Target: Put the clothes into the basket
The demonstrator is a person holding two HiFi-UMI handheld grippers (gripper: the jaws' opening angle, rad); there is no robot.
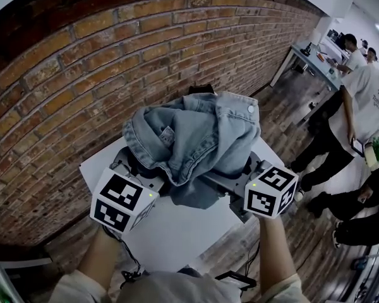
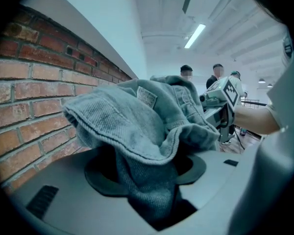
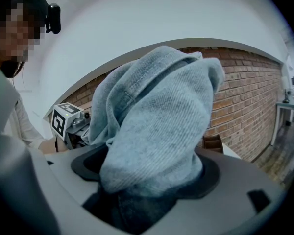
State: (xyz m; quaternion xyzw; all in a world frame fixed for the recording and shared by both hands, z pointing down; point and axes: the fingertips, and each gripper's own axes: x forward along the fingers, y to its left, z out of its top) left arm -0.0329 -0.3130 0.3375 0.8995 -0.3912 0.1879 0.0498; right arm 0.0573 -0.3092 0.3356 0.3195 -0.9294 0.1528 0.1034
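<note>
Above the white table (image 1: 170, 232), left claw (image 1: 150, 177) and right claw (image 1: 237, 182) each pinch 1 denim jacket (image 1: 196, 137).

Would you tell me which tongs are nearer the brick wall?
Left. The left tongs grip the denim jacket on the brick wall side; the right tongs, on the far side.

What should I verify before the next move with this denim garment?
1. Left gripper shut on the denim garment: ok.
2. Right gripper shut on the same garment: ok.
3. Garment's hanging end clear of the white table: cannot tell.
4. Basket located: cannot tell, no view shows it clearly.
5. Bystanders stand well apart, at the right: ok.
</note>
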